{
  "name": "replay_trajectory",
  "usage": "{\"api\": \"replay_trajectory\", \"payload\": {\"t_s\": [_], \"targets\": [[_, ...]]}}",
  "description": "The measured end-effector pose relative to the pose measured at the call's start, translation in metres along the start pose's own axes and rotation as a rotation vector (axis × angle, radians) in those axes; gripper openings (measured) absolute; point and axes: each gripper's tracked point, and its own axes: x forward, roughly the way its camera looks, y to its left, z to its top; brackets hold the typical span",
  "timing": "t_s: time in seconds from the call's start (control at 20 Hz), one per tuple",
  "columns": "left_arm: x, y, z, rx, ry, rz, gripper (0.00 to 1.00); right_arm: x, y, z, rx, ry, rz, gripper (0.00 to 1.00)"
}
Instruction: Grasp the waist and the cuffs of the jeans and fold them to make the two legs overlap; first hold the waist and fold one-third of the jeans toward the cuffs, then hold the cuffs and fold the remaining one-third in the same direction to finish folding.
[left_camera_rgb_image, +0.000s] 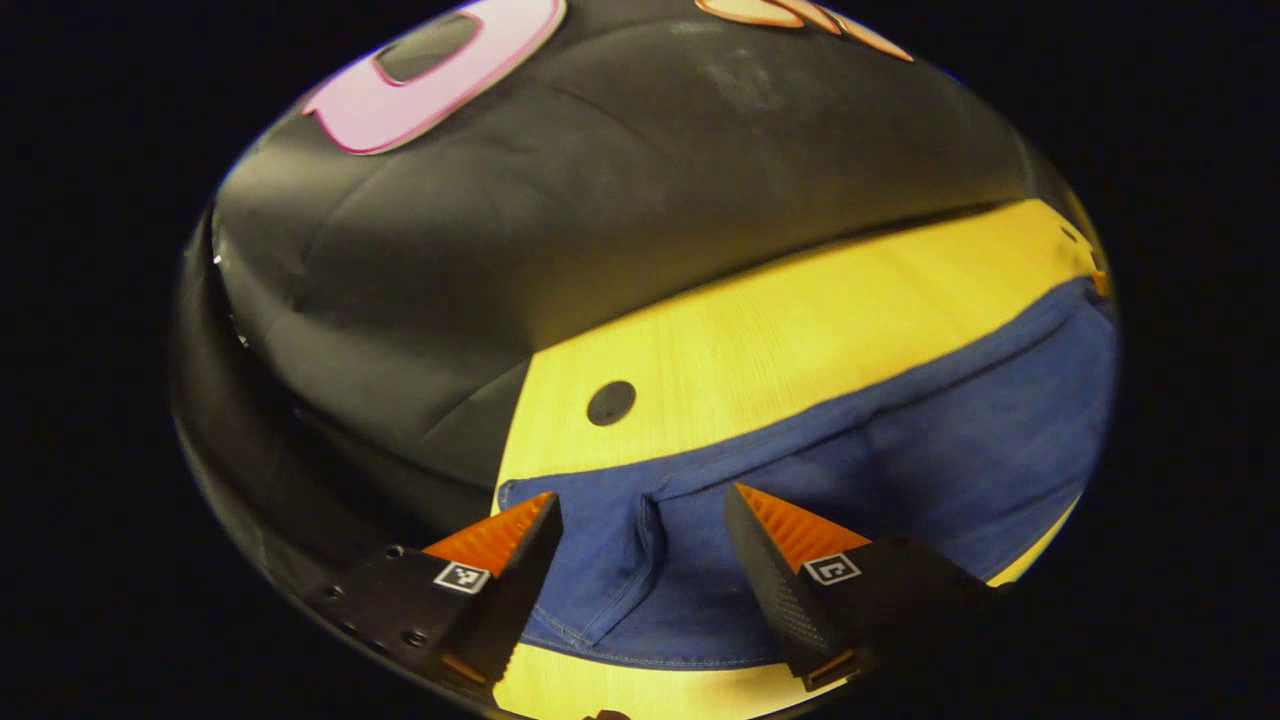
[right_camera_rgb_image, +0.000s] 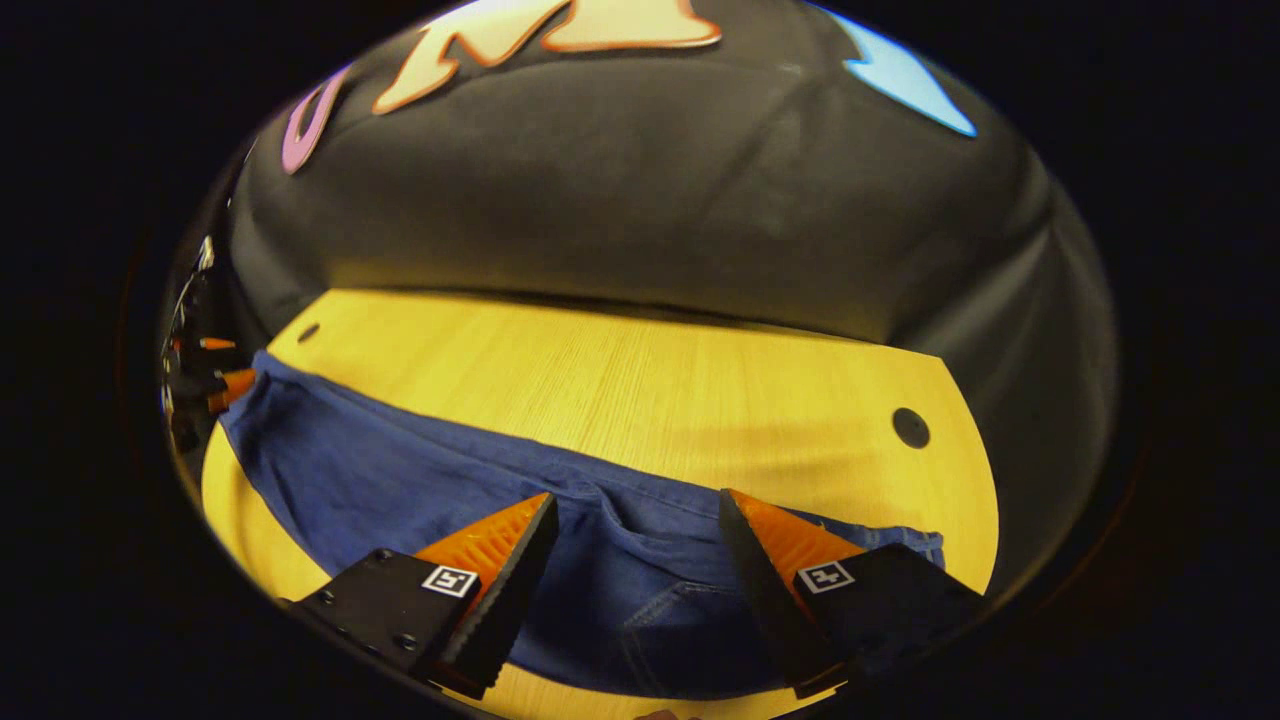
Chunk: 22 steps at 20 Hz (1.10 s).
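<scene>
Jeans lie lengthwise on the table, legs apparently overlapped (judging by outline). Left gripper and right gripper both spread, holding nothing; 2 folds remain.

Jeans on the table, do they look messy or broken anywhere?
Nothing is broken or spilled. The jeans lie flat on the yellow table, with one soft crease near the left tongs. Both tongs are open above the cloth.
</scene>
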Motion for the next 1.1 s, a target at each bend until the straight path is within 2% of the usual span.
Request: {"api": "replay_trajectory", "payload": {"t_s": [0.15,0.3,0.45,0.55,0.7,0.9,1.1], "targets": [[-0.022,-0.004,0.017,-0.085,-0.047,-0.013,0.95,-0.045,-0.059,-0.003,0.043,-0.025,-0.058,1.00],[-0.019,-0.001,0.026,-0.181,-0.085,-0.032,0.95,-0.067,-0.125,-0.032,0.052,0.014,-0.133,1.00],[-0.017,0.003,0.026,-0.256,-0.084,-0.032,0.95,-0.077,-0.168,-0.067,0.106,0.073,-0.171,1.00],[-0.015,0.003,0.028,-0.284,-0.075,-0.027,0.95,-0.070,-0.184,-0.085,0.143,0.092,-0.182,1.00],[-0.013,0.006,0.023,-0.248,-0.055,0.006,0.95,-0.067,-0.195,-0.111,0.212,0.120,-0.162,1.00],[-0.018,0.004,0.027,-0.232,-0.062,0.028,0.95,-0.059,-0.192,-0.122,0.293,0.124,-0.116,1.00],[-0.033,0.000,0.028,-0.252,-0.079,0.056,0.95,-0.050,-0.185,-0.138,0.295,0.142,-0.103,1.00]]}}
